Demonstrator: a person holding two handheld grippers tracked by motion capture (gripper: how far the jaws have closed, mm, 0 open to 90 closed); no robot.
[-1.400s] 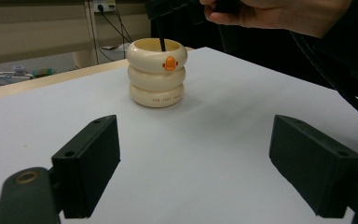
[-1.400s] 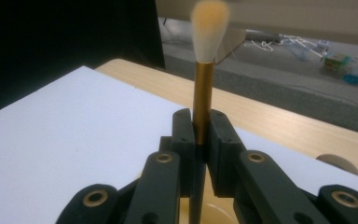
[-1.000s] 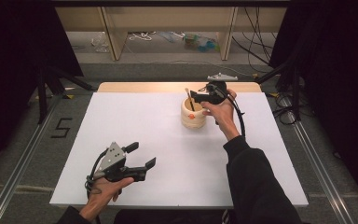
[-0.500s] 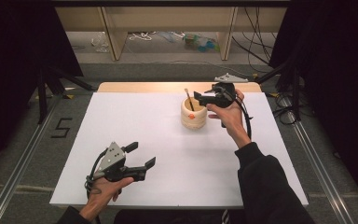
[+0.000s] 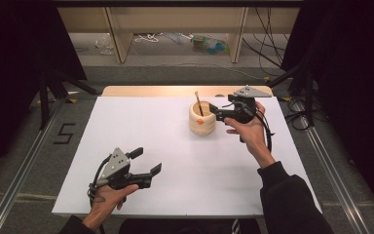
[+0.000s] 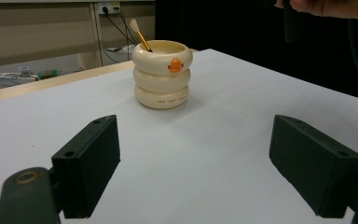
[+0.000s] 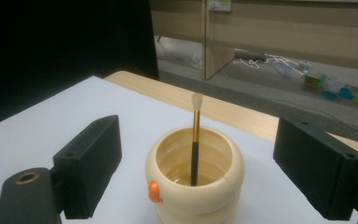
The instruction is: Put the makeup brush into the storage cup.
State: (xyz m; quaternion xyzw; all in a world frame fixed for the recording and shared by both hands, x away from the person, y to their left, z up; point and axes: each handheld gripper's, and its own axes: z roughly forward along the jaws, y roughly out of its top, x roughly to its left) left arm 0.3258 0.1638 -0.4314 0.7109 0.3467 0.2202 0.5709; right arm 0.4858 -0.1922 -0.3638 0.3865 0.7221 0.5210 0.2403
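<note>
Cream ringed cup (image 5: 202,120) with orange knob holds an upright brush (image 7: 196,140); both grippers' fingers (image 7: 91,163) stand apart.

Your cream pot (image 6: 162,73) has tiny dark letters on its bottom ring in the left gripper view, and they are too small to read. The brush (image 7: 196,140) stands inside the pot, and in the right gripper view the pot's wall hides its bottom end. That view also cuts off the bottom of the pot. In the left gripper view, your right hand (image 6: 331,7) is cut off by the top edge, above and to the right of the pot. In the high view, the small things (image 5: 209,44) on the floor far behind the pot are too blurry to name.
</note>
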